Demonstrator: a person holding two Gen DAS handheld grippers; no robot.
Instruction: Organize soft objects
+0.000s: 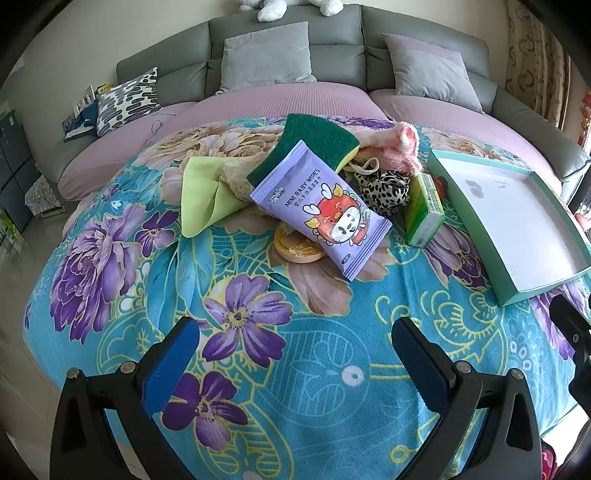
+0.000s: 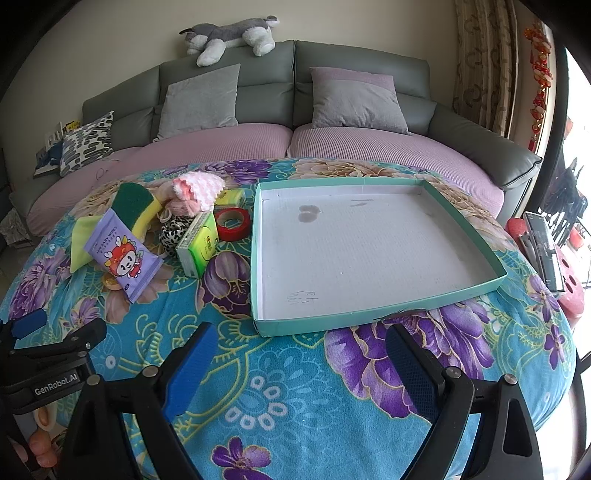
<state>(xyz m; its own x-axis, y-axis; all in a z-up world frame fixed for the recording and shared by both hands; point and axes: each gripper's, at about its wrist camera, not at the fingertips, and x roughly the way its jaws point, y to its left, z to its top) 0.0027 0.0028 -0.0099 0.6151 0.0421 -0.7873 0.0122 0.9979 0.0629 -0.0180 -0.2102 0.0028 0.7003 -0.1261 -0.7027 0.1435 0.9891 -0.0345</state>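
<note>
Blue-padded fingers of the left gripper (image 1: pixel 295 365) stand wide apart over the floral blanket (image 1: pixel 332 387), holding nothing; the right gripper (image 2: pixel 301 373) is likewise spread wide and empty, its pads hovering just short of the near wall of the teal tray (image 2: pixel 373 317). In the right wrist view the left gripper appears at the lower left edge, with fingertips of a person's hand (image 2: pixel 40 448) below it. The tray, white inside and bare apart from a few faint marks, lies on the blanket to the right of a heap of soft objects. At the front of the heap a purple pack of baby wipes (image 1: pixel 321 206) lies tilted across a round orange disc (image 1: pixel 295 245). Beside it, toward the tray, a green tissue pack (image 1: pixel 424 210) stands on edge, touching a leopard-print scrunchie (image 1: pixel 384 188). Behind the wipes a green-and-yellow sponge (image 1: pixel 314 146) leans over a lime cloth (image 1: pixel 201 192). Farther back lies a pink fluffy item (image 1: pixel 400 147), and in the right wrist view a red tape roll (image 2: pixel 232 223) sits between the heap and the tray. Beyond the blanket stands a grey sofa (image 2: pixel 332 62) with mauve seat covers, grey cushions (image 2: pixel 201 99) and a plush dog (image 2: pixel 232 35) on its backrest.
</note>
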